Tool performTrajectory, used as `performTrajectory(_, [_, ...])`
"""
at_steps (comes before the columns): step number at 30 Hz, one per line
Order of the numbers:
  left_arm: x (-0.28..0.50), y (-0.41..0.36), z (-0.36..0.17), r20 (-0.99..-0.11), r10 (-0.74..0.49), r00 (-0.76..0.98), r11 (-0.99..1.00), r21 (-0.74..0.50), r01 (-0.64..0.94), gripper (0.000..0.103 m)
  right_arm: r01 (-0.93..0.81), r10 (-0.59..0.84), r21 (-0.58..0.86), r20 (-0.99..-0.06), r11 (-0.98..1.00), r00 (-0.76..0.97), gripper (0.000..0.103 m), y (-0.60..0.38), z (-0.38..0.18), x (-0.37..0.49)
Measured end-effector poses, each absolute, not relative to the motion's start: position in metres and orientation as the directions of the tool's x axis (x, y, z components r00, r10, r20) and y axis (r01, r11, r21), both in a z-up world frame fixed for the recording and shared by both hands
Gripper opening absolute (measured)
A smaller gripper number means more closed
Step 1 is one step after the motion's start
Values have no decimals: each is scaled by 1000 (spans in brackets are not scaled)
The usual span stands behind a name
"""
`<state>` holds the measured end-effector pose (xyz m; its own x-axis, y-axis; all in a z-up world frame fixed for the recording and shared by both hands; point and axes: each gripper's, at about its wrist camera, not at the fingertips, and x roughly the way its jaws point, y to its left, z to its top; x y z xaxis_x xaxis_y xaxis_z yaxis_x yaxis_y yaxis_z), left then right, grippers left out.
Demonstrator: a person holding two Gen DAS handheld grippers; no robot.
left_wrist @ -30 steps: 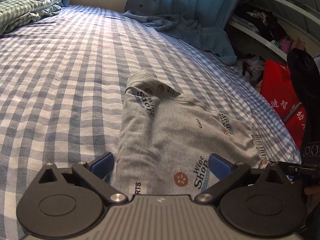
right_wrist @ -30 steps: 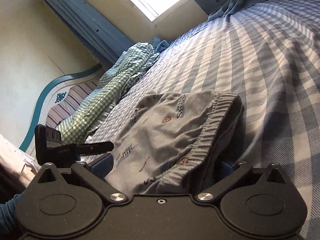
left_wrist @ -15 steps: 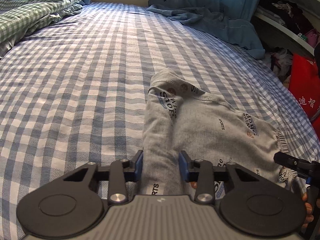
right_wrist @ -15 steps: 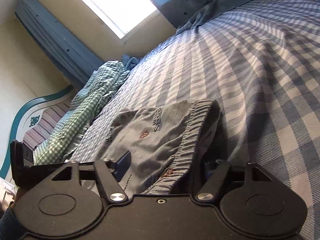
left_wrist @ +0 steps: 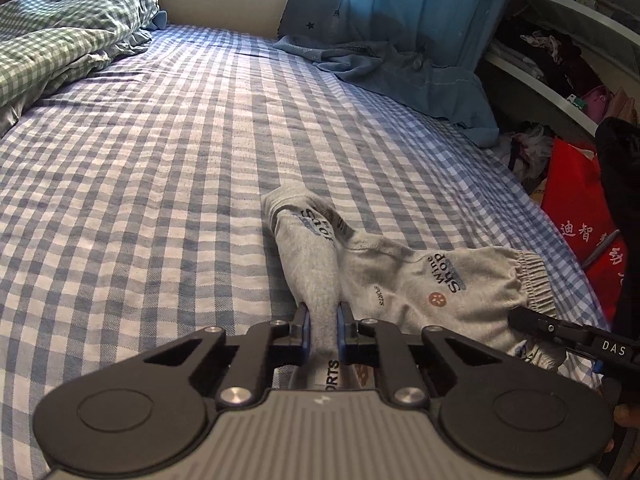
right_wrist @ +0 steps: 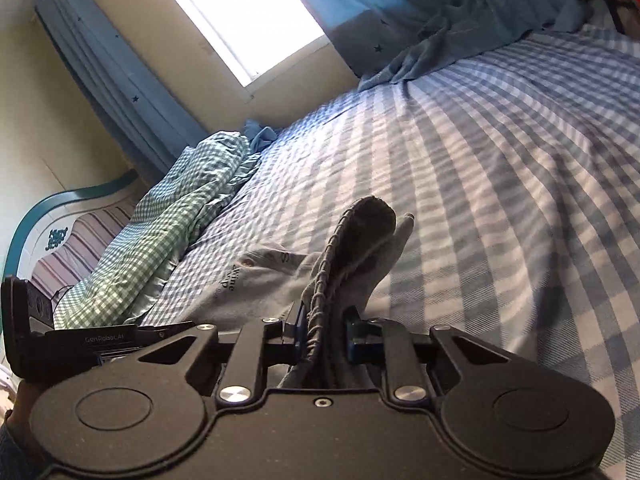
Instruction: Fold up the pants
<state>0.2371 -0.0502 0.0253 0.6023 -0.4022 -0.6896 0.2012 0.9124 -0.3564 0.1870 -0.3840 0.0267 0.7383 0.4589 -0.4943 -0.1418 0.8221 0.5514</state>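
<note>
Small grey printed pants [left_wrist: 416, 280] lie near the bed's [left_wrist: 160, 200] edge; soft, light, limp; left gripper [left_wrist: 323, 330] fingers closing on a leg, right gripper [right_wrist: 326, 330] fingers closing on the elastic waistband, both sound holds.

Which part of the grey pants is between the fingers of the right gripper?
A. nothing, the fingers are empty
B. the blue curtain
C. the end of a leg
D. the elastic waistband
D: in the right wrist view the right gripper is closing on the gathered elastic waistband of the grey pants, and the pads already press on it.
</note>
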Motion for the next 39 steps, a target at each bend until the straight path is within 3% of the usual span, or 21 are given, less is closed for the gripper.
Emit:
performTrajectory(12, [235,60,65,-622,-203,756,966,-251,52,13,-346,578,493,-466,798,669,20,-228,56,261])
performTrajectory(22, [226,132,13,-675,-130,726,949,-297,-106,14,-338,569,472,-534,814,625,21,-166,19,295])
performTrajectory(26, [218,144,0,-678,-143,721,937,-328,-122,17,-300,544,472,-556,829,629,28,-181,11,296])
performTrajectory(30, [215,149,-8,-695,-121,709,937,-316,-150,30,-259,506,457,-583,851,635,35,-194,4,293])
performTrajectory(33, [209,146,-8,-708,-86,701,943,-285,-172,66,-247,475,426,-595,871,649,46,-200,0,285])
performTrajectory(37, [193,138,1,-697,-53,715,955,-245,-168,90,-259,457,394,-578,882,677,76,-202,3,266])
performTrajectory(39, [182,130,9,-677,-33,735,961,-223,-162,98,-286,449,359,-556,889,699,85,-199,9,251])
